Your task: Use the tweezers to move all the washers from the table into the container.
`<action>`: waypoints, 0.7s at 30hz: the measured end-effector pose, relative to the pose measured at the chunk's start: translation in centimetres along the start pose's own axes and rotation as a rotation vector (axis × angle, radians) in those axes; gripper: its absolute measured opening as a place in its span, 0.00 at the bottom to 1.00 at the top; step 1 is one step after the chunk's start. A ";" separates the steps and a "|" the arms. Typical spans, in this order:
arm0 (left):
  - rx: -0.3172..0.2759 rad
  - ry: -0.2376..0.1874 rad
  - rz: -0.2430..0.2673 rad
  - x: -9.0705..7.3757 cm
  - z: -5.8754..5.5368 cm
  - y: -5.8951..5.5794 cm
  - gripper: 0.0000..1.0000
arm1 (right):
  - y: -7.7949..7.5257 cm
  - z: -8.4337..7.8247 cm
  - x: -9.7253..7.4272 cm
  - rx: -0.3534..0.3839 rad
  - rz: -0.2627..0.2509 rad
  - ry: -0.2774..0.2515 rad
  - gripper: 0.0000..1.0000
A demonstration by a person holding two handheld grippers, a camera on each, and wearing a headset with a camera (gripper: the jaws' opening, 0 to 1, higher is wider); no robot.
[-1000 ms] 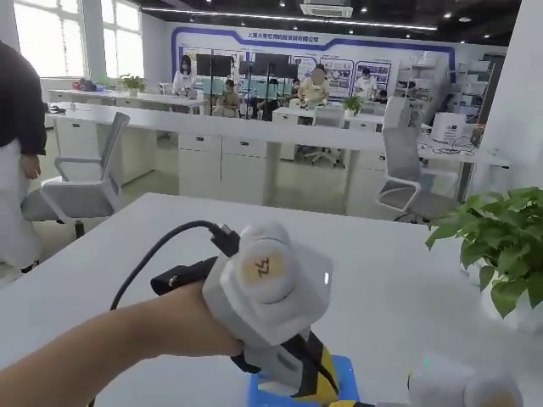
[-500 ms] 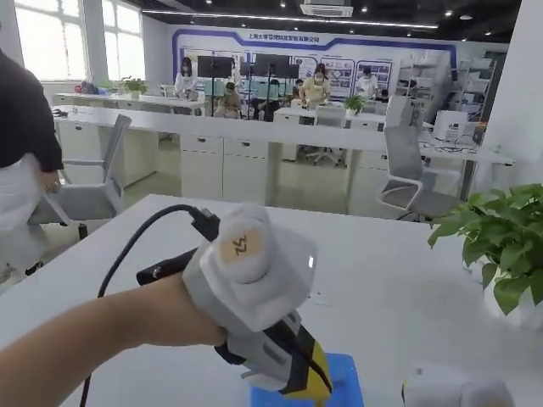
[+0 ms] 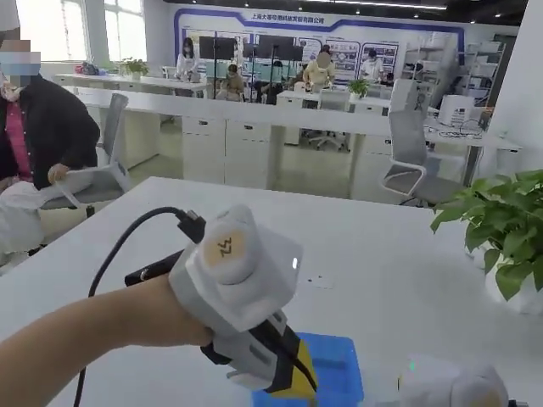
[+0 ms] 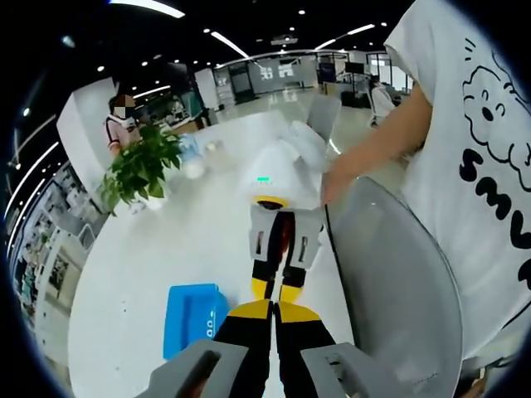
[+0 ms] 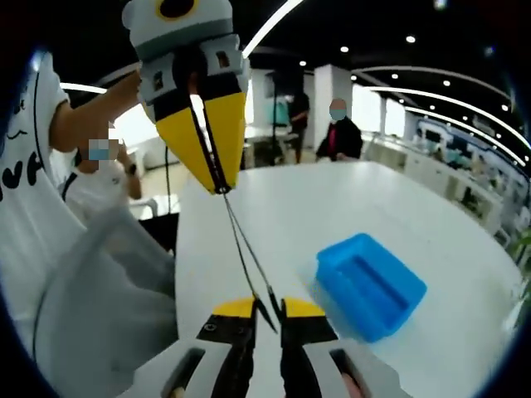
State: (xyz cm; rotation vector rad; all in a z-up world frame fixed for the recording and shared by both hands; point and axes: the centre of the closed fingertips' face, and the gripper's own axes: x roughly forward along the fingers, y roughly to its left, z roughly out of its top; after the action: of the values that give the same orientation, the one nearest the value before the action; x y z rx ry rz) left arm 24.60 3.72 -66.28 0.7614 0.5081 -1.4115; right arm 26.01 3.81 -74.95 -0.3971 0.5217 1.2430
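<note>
Right gripper view shows your right gripper [image 5: 267, 317] with its jaws a narrow slit apart. The tweezers [image 5: 241, 249] end inside that slit, but you cannot tell whether the jaws are pinching them. At the far end your left gripper [image 5: 219, 187] has its yellow wedge jaws clamped on the tweezers, probably a handover to give you a working grip. The tweezers are thin dark metal with two slim legs. Near them lies the container [image 5: 370, 286], a shallow blue plastic tray with rounded corners, on the smooth white table [image 5: 332, 203].
</note>
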 end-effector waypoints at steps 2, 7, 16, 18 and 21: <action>0.000 -0.007 0.005 0.6 -0.3 -0.1 0.00 | 0.0 -0.7 0.2 -0.013 -0.003 0.023 0.07; -0.036 -0.014 0.026 2.9 -2.0 -0.5 0.00 | -0.5 -3.5 0.7 -0.033 -0.013 0.117 0.06; -0.090 0.005 0.025 5.9 -5.7 -0.7 0.00 | -1.0 -7.0 2.3 -0.032 -0.013 0.234 0.08; -0.101 -0.001 0.025 6.3 -6.2 -0.6 0.00 | -1.1 -7.5 2.6 -0.032 -0.015 0.246 0.08; -0.112 0.023 0.021 7.0 -7.8 -0.6 0.00 | -1.3 -8.1 2.9 -0.032 -0.022 0.273 0.08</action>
State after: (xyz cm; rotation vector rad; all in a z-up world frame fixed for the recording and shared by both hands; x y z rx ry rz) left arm 25.81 4.61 -76.65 0.6917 0.5900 -1.3448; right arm 26.61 1.24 -83.25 -0.6027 0.7289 1.1833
